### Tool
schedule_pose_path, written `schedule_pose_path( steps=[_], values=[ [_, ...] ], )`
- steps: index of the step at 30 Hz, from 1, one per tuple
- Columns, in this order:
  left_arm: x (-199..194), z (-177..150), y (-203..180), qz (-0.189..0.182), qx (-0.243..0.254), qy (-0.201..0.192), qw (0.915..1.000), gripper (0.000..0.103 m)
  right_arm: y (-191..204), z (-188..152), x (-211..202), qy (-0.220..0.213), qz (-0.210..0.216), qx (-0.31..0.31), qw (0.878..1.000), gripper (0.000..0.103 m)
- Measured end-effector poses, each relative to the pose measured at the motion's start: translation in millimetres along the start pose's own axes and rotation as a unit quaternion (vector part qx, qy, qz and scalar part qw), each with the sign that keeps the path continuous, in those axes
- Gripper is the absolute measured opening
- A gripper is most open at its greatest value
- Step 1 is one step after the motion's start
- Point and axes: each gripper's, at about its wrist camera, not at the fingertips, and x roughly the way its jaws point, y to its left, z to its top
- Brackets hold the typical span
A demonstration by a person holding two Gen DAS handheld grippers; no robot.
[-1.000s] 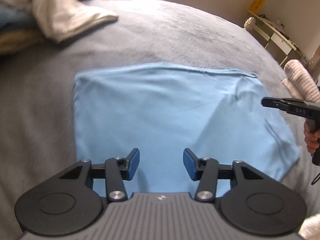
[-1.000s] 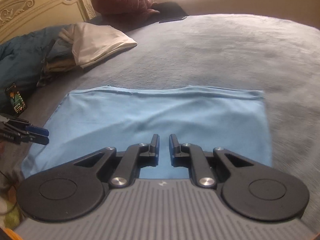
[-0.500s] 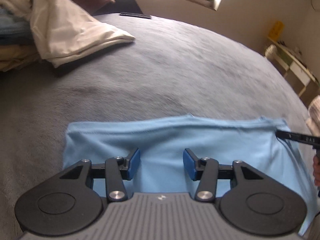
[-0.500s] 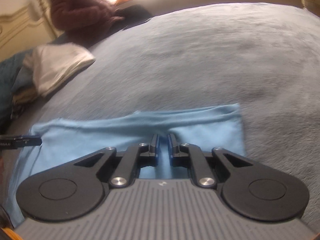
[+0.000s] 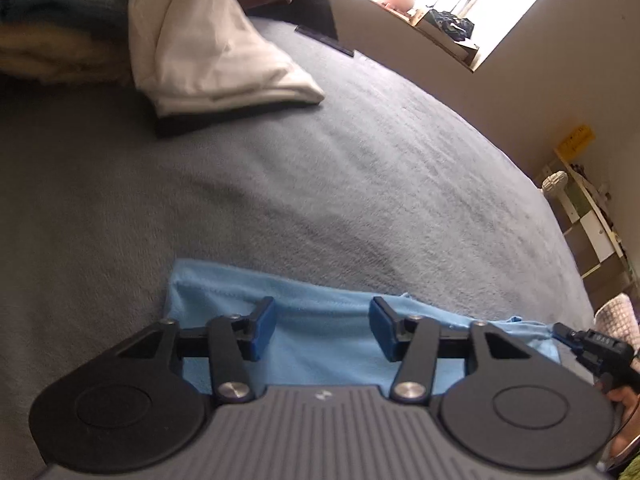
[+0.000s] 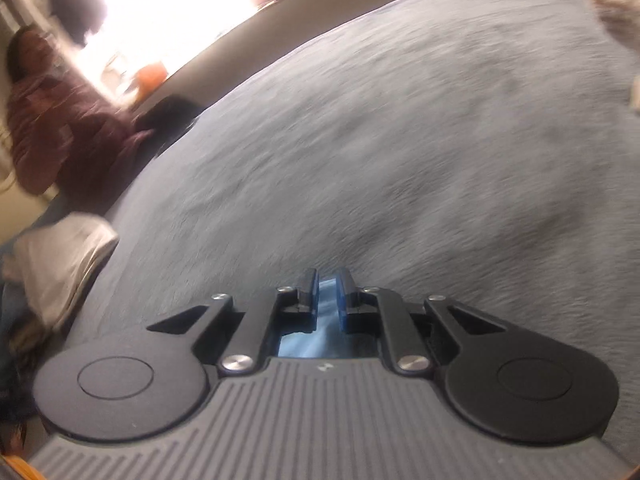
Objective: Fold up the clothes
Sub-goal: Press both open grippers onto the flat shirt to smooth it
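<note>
Grey bed (image 5: 360, 184): left gripper (image 5: 322, 330) opening over blue cloth (image 5: 320, 344), nothing pinched; right gripper (image 6: 327, 294) clamps its edge.

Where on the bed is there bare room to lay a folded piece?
The wide grey blanket lies bare between the blue cloth at the near edge and the window wall. It is crowded at the far left, where the white garment and the clothes pile sit.
</note>
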Motion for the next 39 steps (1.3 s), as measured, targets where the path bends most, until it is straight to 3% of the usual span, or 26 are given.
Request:
schedule_pose_path(
  steps=[3,6,8,9,11,17,24,32,39],
  values=[
    [-11.1,3.7,-14.7,0.017,0.028,0.0,0.9995,0.059,5.4,4.4,-14.9,-0.011,-0.03,0.006,0.999,0.011],
    [-25.8,2.1,-37.2,0.032,0.062,0.01,0.9975,0.068,25.1,4.0,-38.2,-0.025,-0.017,-0.025,0.999,0.011],
    [-35.1,-1.4,-54.6,0.041,0.086,0.018,0.9953,0.086,45.7,-1.5,-53.8,-0.022,0.001,-0.059,0.998,0.025],
    [-38.7,-4.0,-63.3,0.044,0.096,0.024,0.9942,0.089,56.6,-5.1,-61.2,-0.019,0.01,-0.076,0.997,0.029],
    [-45.4,-11.3,-76.3,0.049,0.107,0.029,0.9926,0.091,80.7,-16.5,-72.6,-0.005,0.025,-0.122,0.992,0.052],
    [-43.2,-38.1,-96.8,0.1,0.118,0.082,0.9845,0.094,136.5,-68.6,-77.5,0.067,0.046,-0.23,0.97,0.078],
    [-39.1,-66.3,-110.0,0.149,0.157,0.101,0.9711,0.094,174.4,-124.7,-69.0,0.086,0.0,-0.312,0.946,0.085],
    [-35.8,-83.5,-122.9,0.171,0.194,0.106,0.9601,0.094,187.9,-157.8,-69.0,0.103,-0.028,-0.327,0.939,0.088],
    [-30.3,-86.9,-121.8,0.186,0.197,0.108,0.9564,0.094,182.2,-167.5,-66.7,0.111,-0.053,-0.317,0.94,0.09]
  ],
)
